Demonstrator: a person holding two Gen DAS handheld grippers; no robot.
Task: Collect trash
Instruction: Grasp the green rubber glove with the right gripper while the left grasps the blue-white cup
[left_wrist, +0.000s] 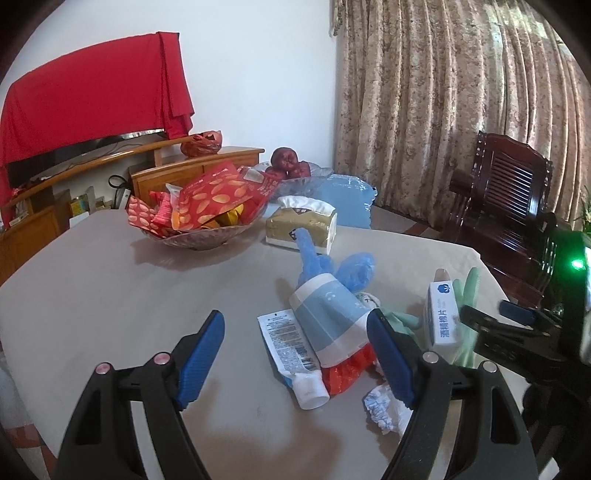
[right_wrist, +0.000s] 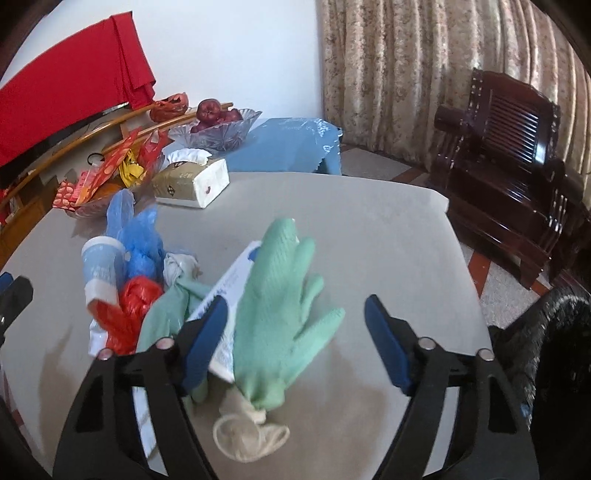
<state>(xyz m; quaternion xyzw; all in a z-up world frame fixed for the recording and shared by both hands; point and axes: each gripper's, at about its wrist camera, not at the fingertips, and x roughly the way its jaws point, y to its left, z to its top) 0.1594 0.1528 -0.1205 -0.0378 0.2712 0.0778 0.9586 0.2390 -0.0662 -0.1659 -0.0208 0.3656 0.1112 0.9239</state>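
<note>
Trash lies heaped near the front right of the table (left_wrist: 110, 280): a paper cup (left_wrist: 328, 317) on its side over a red bag (left_wrist: 343, 369), a squeezed tube (left_wrist: 291, 358) touching it, a crumpled blue bag (left_wrist: 332, 266) behind; the left gripper (left_wrist: 295, 358) hangs above with jaws wide apart, straddling tube and cup, apparently to take them; the right gripper (right_wrist: 295, 339), jaws likewise spread and empty, straddles a green glove (right_wrist: 284, 295) draped over a white box (right_wrist: 225, 291); snack bowl (left_wrist: 199, 236) and tissue pack (left_wrist: 303, 225) stand apart, likely not trash.
</note>
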